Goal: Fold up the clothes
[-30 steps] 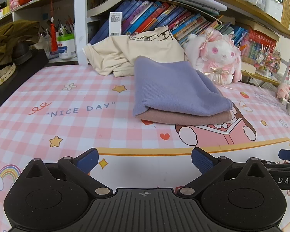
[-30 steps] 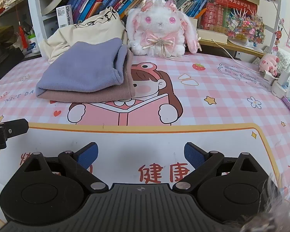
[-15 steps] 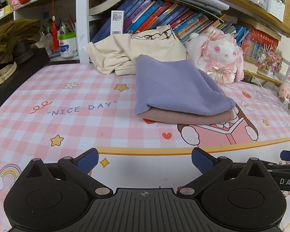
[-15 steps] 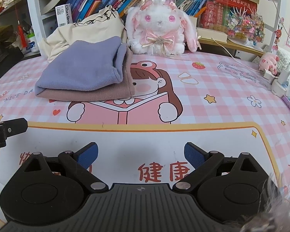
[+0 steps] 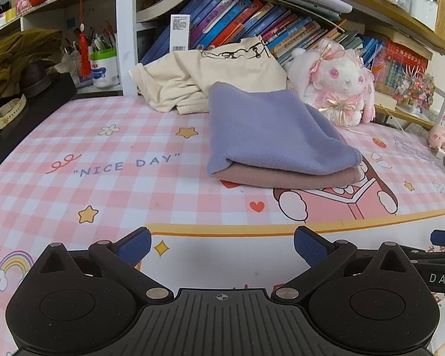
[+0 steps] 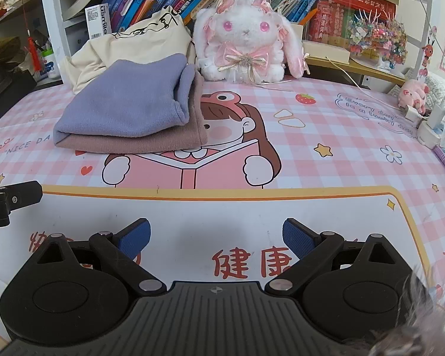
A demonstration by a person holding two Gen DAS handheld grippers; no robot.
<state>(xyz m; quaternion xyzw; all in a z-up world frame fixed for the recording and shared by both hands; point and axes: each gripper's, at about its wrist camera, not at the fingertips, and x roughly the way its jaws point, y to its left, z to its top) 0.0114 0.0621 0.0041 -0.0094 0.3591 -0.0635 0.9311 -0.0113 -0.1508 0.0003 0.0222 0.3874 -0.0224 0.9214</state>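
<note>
A folded lavender garment (image 5: 270, 130) (image 6: 124, 103) lies on top of a folded dusty-pink one (image 5: 284, 178) (image 6: 139, 144) on the pink checked desk mat (image 5: 103, 184). Behind them a cream shirt (image 5: 210, 77) (image 6: 139, 41) sits crumpled against the books. My left gripper (image 5: 222, 246) hovers open over the mat's white front panel, well short of the stack, with nothing between its blue-padded fingers. My right gripper (image 6: 216, 237) is also open and empty, near the red characters on the mat. Part of each gripper shows at the edge of the other's view.
A white plush rabbit (image 6: 246, 44) (image 5: 338, 86) sits right of the cream shirt. Bookshelves (image 5: 237, 23) line the back. A pen cup (image 5: 103, 62), dark clothing and a watch (image 5: 9, 112) lie at far left. A small pig toy (image 6: 415, 95), chargers and cables sit at far right.
Both views have crept slightly; in the left wrist view the stack has slid a little right and down. Both grippers stay open and empty.
</note>
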